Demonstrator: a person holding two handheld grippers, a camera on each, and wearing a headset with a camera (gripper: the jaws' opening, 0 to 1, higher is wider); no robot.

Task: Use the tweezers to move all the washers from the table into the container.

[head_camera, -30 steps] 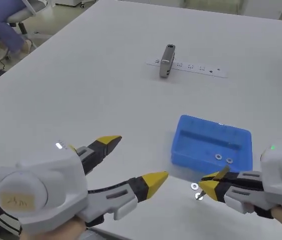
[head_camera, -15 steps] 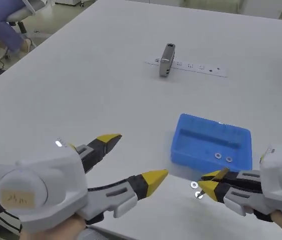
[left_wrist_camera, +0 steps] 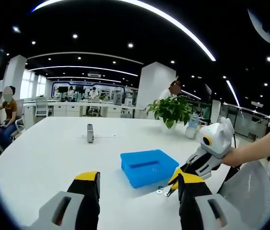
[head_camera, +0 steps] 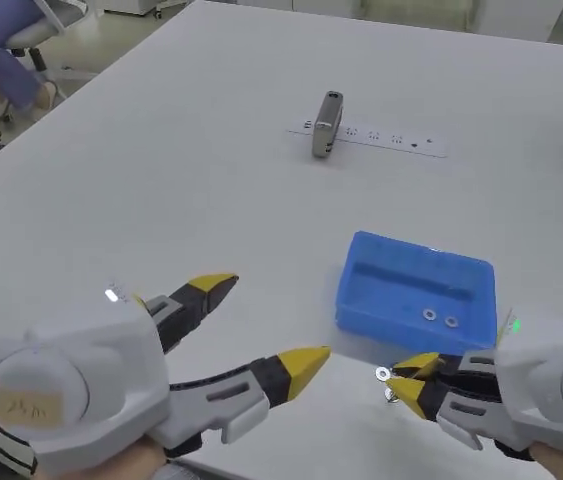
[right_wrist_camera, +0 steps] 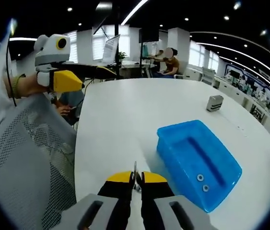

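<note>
**Right tool** (head_camera: 407,381): Your jaws stand all but closed and pinch the tweezers (right_wrist_camera: 135,168). Their thin metal blade runs out between the yellow tips along the tool's own axis. I cannot tell whether the tweezers have a washer in them.

**Left tool** (head_camera: 259,322): Your jaws are spread wide with nothing in them. The tool hangs over the bare table (head_camera: 161,180), at nine o'clock from the work in the head view.

**Loose washers:** Two lie on the table close together, one (head_camera: 383,374) just at twelve o'clock of the other (head_camera: 392,394). Both sit at nine o'clock from the right tool's tips, just beside them.

**Container** (head_camera: 416,268): One blue tray, with two washers in it side by side near its front wall, the first (head_camera: 429,315) and the second (head_camera: 451,321).

**Count:** Four washers are seen, two in the container and two out. There is one container, one pair of tweezers and two tools. A power strip (head_camera: 381,138) lies well apart at twelve o'clock.

**Governing relation:** From the loose washers the container lies at about one o'clock, near but not touching. Its long axis runs from nine to three. Your right tool is much the nearer. In my judgement the task is about half done, and the coming move is a short lift over the front wall.
</note>
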